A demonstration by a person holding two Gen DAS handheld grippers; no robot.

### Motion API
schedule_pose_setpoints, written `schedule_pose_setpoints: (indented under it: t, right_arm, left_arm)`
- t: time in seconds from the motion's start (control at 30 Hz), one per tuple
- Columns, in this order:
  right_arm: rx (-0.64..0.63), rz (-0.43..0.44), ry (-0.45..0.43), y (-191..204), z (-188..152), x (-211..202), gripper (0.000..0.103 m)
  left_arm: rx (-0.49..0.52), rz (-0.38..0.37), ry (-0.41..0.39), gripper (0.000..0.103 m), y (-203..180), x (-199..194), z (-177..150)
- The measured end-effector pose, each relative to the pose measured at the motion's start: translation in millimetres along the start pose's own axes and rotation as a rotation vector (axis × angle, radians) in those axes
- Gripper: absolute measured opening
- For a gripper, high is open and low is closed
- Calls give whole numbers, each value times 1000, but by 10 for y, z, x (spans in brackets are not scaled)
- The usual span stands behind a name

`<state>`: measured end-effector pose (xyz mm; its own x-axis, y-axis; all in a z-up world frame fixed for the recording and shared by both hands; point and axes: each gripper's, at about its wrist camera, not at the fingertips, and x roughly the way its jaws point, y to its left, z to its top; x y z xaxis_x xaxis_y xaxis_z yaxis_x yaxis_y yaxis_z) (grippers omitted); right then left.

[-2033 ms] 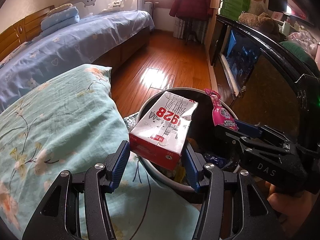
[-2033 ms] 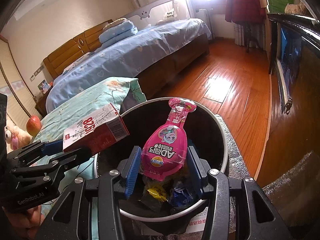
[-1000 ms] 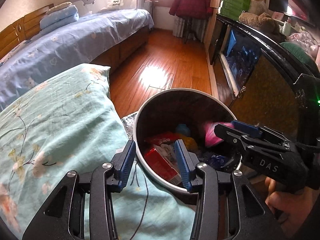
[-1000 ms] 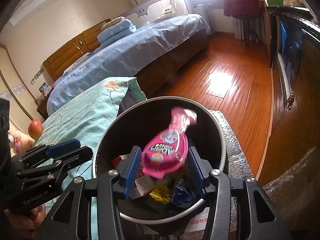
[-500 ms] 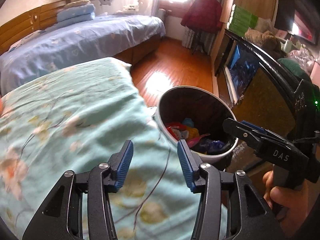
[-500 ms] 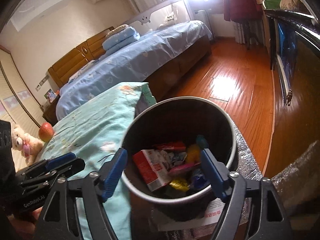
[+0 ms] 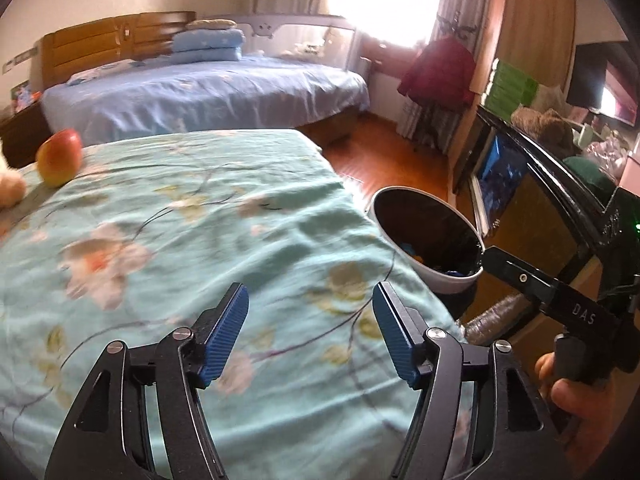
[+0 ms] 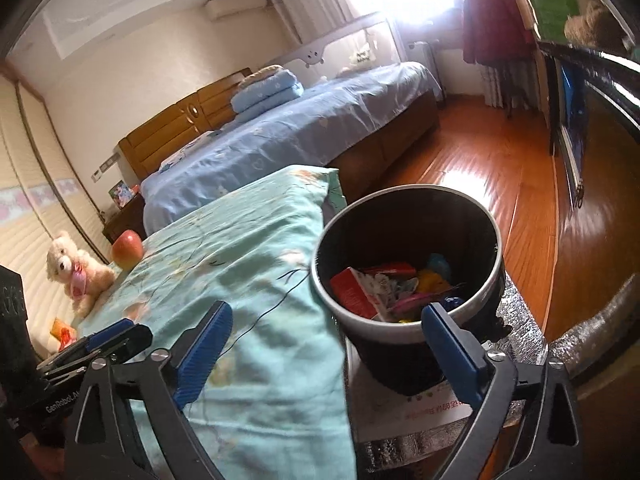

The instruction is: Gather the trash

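Left gripper (image 7: 310,330) empty over quilt (image 7: 192,232), jaws just widening. Right gripper (image 8: 326,354) wide, empty, just opening. Bin (image 8: 404,326) at 1 o'clock holds box (image 8: 354,292).

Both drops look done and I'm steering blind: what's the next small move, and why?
Probably send the left gripper toward the orange wrapper beside the teddy bear. Both grippers are open and empty, and it looks like the only trash outside the bin.
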<state>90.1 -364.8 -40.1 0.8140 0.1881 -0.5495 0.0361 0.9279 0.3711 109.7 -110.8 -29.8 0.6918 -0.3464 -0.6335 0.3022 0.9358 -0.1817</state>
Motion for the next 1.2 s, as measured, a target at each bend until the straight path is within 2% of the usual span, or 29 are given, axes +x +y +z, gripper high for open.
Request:
schedule_pose_setpoints:
  t: [0.27,0.43,0.53,0.57,0.6,0.73,0.87,1.2]
  right_arm:
    - [-38,26,-17,254,-185,-138,98]
    - [-87,28,-69,435,-169,-359,98]
    - [-128,28,-148,581,-102,-566,103]
    - [-141,24,-178,621,-85,-628,103]
    - [-155,17,-209,660,-75,-692,103]
    - [-208,-29,-284,785,-120,-793,103]
    - [-222,-12,-325,816,-228,-779,103]
    - [-293,-23,-312,986,-419,-624,103]
  left_arm:
    - [-25,51,-64,72,168,-377,-190]
    - [-14,77,-151,77,205,-731,-206]
    - [3,122,-226,90,208,-932,-199]
    - [5,145,-258,99,217,-996,-215]
    - [5,168,-282,103,226,-1041,-237]
    - [9,230,-328,103,262,-1098,-312]
    - [10,247,-339,103,284,-1105,-372]
    - [18,292,-361,103,323,-1167,-424]
